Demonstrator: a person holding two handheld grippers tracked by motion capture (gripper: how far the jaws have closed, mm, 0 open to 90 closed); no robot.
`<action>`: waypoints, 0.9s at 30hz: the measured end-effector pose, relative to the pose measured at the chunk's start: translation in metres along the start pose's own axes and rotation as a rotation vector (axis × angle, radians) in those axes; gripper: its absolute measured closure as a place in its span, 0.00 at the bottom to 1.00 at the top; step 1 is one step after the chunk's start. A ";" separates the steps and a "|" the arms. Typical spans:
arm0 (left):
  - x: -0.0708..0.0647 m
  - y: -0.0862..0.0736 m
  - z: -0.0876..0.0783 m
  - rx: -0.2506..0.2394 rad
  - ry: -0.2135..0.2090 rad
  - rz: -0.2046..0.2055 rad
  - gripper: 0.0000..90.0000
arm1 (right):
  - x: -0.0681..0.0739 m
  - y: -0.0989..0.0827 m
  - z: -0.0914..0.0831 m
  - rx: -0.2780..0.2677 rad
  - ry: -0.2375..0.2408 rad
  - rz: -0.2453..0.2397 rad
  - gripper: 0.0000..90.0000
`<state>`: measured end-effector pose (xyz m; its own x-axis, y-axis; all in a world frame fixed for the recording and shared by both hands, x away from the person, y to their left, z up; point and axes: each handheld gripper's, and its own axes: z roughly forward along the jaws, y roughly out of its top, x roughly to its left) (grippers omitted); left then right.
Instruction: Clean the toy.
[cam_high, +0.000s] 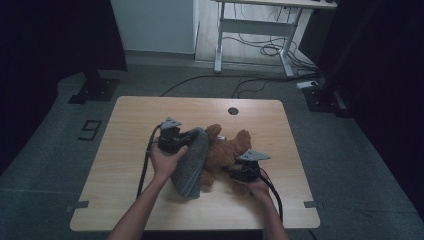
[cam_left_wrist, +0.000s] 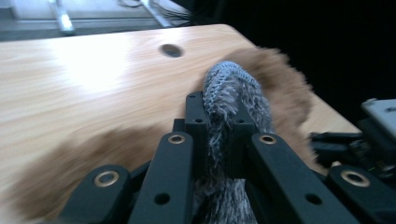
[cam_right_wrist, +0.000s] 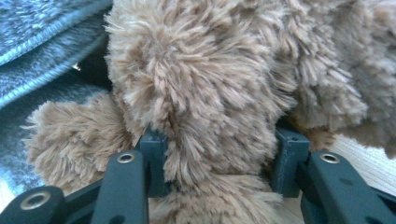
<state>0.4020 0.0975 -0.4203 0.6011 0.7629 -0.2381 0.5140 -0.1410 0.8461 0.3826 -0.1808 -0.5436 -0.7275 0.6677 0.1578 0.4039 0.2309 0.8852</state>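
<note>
At frame centre, a grey cloth (cam_high: 192, 162) is pinched in the left gripper (cam_left_wrist: 218, 140) beside a teddy (cam_high: 225, 150) clamped by the right gripper (cam_right_wrist: 219, 163), apparently mid-dressing, with the cloth next to be drawn over.

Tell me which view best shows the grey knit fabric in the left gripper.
The left gripper view: the left gripper is pinched shut on a fold of the grey knit fabric. The high view shows it draped beside the teddy bear. The right gripper view catches a corner.
</note>
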 end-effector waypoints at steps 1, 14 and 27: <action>-0.007 0.004 0.007 0.005 -0.005 0.016 0.92 | 0.000 0.000 0.000 0.001 -0.001 -0.003 0.57; 0.038 -0.016 0.034 0.128 0.135 -0.042 0.91 | -0.003 -0.001 -0.004 0.007 0.015 -0.010 0.56; 0.051 -0.041 0.006 0.101 0.120 -0.049 0.92 | -0.001 -0.004 -0.007 0.037 -0.008 0.023 0.51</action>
<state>0.4148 0.1381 -0.4704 0.4995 0.8396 -0.2135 0.6030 -0.1600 0.7815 0.3780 -0.1872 -0.5439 -0.7132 0.6790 0.1742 0.4407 0.2411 0.8647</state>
